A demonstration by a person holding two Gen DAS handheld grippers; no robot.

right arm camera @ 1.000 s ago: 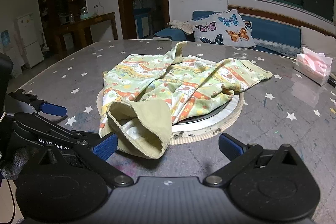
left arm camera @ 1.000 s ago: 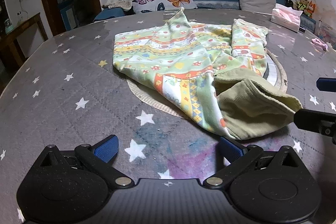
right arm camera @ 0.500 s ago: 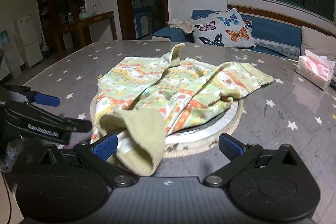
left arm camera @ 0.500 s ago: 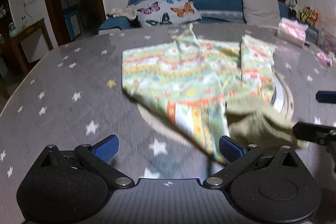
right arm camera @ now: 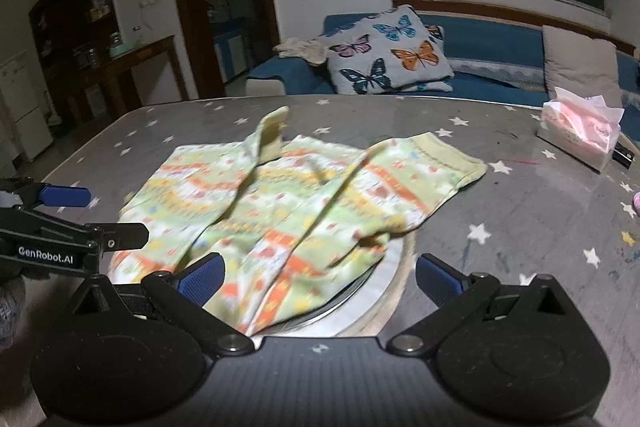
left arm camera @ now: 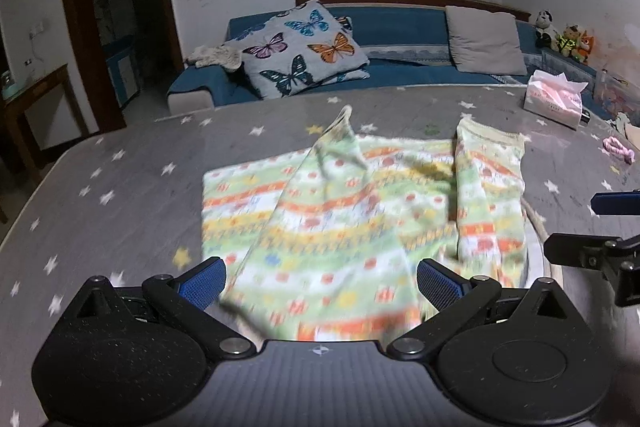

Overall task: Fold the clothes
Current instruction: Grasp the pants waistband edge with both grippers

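Patterned garment crumpled on table; both hand-held grippers spread (blurred).

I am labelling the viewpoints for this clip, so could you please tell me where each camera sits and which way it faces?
Left wrist: on the left tongs, looking forward across the starry table at the patterned garment and the sofa beyond; its own open tongs show below, the right tongs at the right edge.
Right wrist: on the right tongs, facing the same garment from further right; its own open tongs show below, the left tongs at the left edge.
Shared: garment, table, butterfly pillow, tissue pack.
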